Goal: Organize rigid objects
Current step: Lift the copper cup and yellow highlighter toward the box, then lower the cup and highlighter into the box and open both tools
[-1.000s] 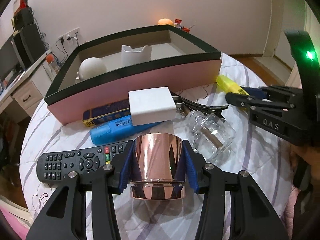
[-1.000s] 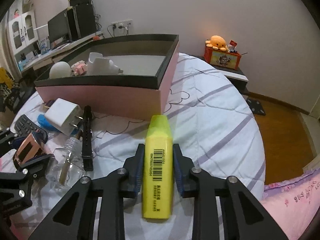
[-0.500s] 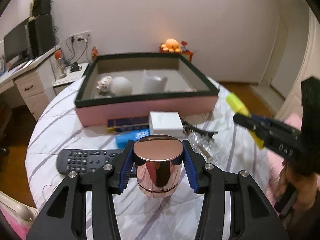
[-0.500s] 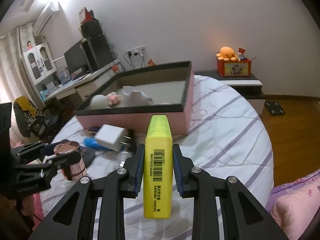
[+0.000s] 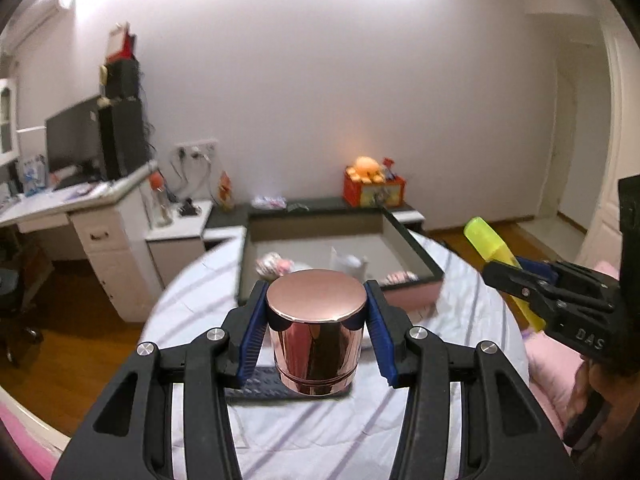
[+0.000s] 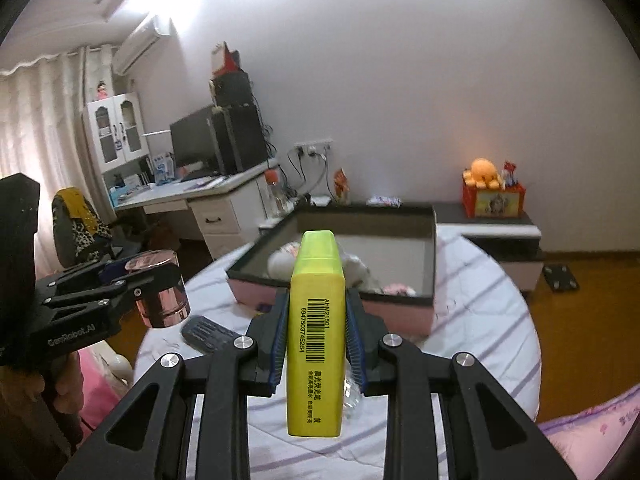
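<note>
My left gripper point(image 5: 316, 320) is shut on a rose-gold metal cylinder point(image 5: 316, 336) and holds it upright, high above the table. It also shows in the right wrist view point(image 6: 160, 292). My right gripper point(image 6: 316, 320) is shut on a yellow highlighter point(image 6: 316, 340) with a barcode, also held high. The highlighter shows in the left wrist view point(image 5: 500, 260) at the right. The pink box with a dark rim point(image 5: 420, 256) lies ahead on the table and holds several small white and pink items. It shows in the right wrist view point(image 6: 400, 312) too.
A black remote point(image 6: 208, 334) lies on the striped tablecloth point(image 5: 460, 320) near the front; in the left wrist view it point(image 5: 260, 384) sits under the cylinder. A clear glass bottle point(image 6: 352, 396) lies behind the highlighter. A desk point(image 5: 100, 216) and low cabinet point(image 6: 500, 232) stand beyond.
Both grippers have risen well above the table with their objects, and the views now look out over the box and the room. The grips are unchanged.
</note>
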Motion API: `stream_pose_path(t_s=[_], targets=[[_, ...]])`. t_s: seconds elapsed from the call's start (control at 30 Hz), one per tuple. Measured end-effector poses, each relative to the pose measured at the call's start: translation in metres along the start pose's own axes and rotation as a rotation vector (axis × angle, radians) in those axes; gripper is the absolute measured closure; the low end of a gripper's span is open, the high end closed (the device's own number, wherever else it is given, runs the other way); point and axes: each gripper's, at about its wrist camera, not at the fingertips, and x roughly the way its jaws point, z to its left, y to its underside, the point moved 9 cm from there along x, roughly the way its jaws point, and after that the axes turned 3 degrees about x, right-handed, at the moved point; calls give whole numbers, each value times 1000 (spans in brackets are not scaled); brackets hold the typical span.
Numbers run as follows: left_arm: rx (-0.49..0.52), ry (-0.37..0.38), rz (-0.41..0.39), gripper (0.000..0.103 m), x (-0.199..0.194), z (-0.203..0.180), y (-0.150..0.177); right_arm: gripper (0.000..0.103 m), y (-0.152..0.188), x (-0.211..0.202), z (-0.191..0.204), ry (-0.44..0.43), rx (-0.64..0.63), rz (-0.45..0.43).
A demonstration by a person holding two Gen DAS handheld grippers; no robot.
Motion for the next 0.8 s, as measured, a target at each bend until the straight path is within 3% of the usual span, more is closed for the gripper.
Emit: stream_pose_path(t_s=[0.43, 0.8], targets=[[1, -75, -160, 56, -55, 33, -48, 76, -46, -21, 44, -20, -90, -107], [33, -64, -135, 56, -26, 29, -56, 76, -57, 3, 48, -39, -102, -93]])
